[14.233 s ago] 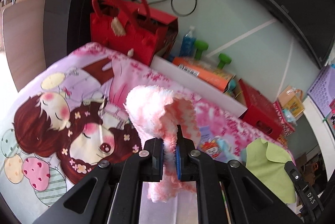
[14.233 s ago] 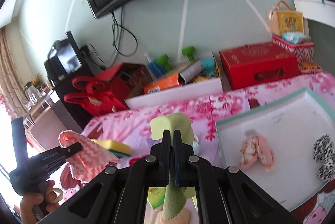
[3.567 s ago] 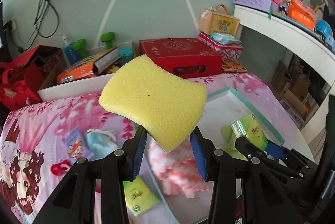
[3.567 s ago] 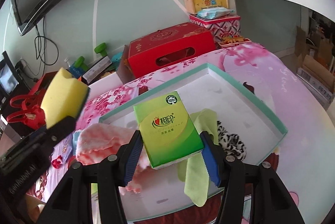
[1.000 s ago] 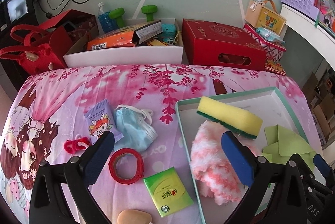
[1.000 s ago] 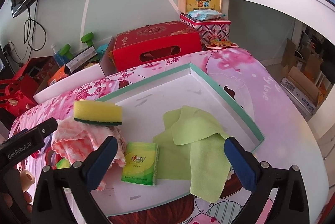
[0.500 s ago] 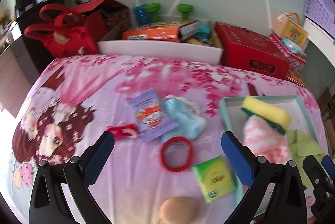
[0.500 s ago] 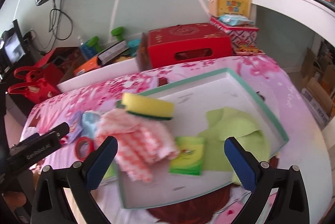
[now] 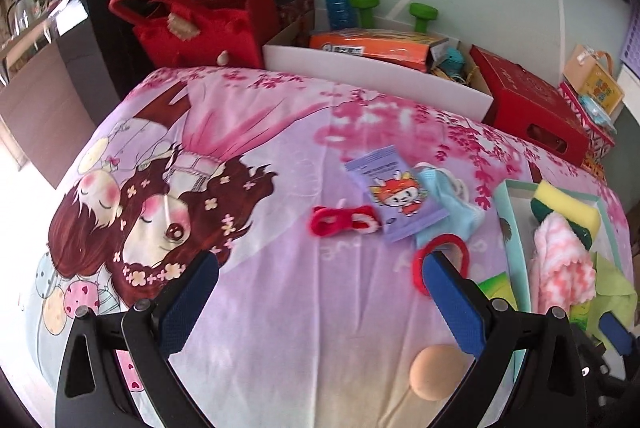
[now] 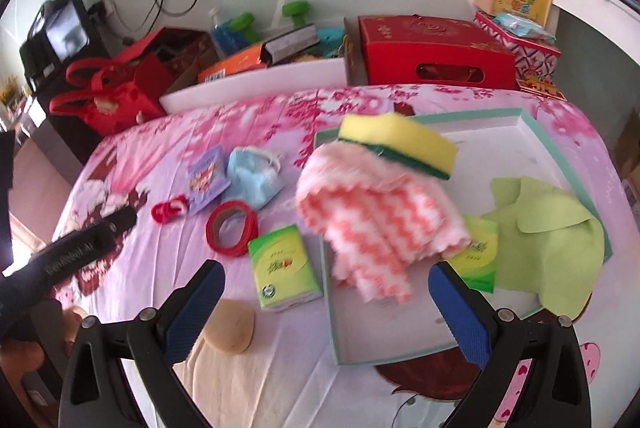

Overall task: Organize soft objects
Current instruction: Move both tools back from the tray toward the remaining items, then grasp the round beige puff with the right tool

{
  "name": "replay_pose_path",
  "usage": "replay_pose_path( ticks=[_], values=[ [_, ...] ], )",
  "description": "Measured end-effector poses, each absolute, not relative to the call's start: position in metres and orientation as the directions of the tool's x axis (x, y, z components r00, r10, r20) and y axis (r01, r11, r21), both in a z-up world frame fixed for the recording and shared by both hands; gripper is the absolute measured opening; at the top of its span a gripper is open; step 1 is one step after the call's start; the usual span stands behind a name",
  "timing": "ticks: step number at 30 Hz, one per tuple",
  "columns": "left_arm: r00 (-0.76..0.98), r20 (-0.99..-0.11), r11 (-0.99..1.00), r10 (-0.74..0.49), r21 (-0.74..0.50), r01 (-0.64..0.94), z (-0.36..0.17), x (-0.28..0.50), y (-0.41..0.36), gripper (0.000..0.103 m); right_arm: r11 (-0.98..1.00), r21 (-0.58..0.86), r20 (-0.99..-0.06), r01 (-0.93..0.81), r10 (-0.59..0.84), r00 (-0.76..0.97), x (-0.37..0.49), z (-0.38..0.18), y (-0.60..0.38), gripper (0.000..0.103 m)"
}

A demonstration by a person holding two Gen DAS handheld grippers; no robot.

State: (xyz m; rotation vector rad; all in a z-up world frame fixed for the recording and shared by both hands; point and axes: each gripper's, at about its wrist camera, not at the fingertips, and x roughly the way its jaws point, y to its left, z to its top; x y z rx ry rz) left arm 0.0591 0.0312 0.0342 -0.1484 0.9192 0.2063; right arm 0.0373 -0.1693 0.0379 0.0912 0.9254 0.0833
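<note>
The teal-rimmed white tray (image 10: pixel 532 125) holds a pink-and-white fluffy cloth (image 10: pixel 376 211), a yellow sponge (image 10: pixel 396 143) on top of it, a green cloth (image 10: pixel 552 228) and a green tissue pack (image 10: pixel 478 254). On the bedspread lie a second green tissue pack (image 10: pixel 284 268), a blue face mask (image 10: pixel 254 175), a red hair tie (image 9: pixel 344 222), a red tape ring (image 10: pixel 232 228) and a beige puff (image 10: pixel 232 328). My left gripper (image 9: pixel 316 304) is open and empty over the bedspread. My right gripper (image 10: pixel 326 312) is open and empty by the tray's left rim.
A purple packet (image 9: pixel 394 197) lies beside the mask. Behind the bed stand a red bag (image 9: pixel 188 23), a white box (image 9: pixel 376 71) of items and a red box (image 10: pixel 432 51). The tray (image 9: pixel 514 240) shows at the right in the left wrist view.
Both grippers have swung left, away from the tray and over the loose items on the bedspread. Both stay open and empty.
</note>
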Motion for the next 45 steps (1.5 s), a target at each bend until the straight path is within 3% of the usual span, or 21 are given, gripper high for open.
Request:
replay_pose_path(
  ticks=[19,31,38,45],
  values=[
    [0.494,-0.868,0.958,0.05,-0.097,-0.268,0.004,0.055,0.081,0.102,0.981,0.06,-0.851,-0.183,0.146,0.504,0.029,0.012,-0.094,0.102],
    [0.435,-0.899,0.951,0.049,-0.092,-0.297,-0.016,0.059,0.095,0.102,0.979,0.034,-0.908,-0.203,0.115,0.402,0.036,-0.024,-0.076,0.08],
    [0.428,-0.902,0.953,0.053,-0.082,-0.291,-0.021,0.063,0.092,0.102,0.974,0.037,-0.915,-0.225,0.123,0.384,0.036,-0.028,-0.072,0.055],
    [0.428,-0.902,0.958,0.057,-0.072,-0.278,-0.02,0.065,0.087,0.102,0.972,0.072,-0.912,-0.224,0.156,0.38,0.039,-0.031,-0.075,0.051]
  ],
)
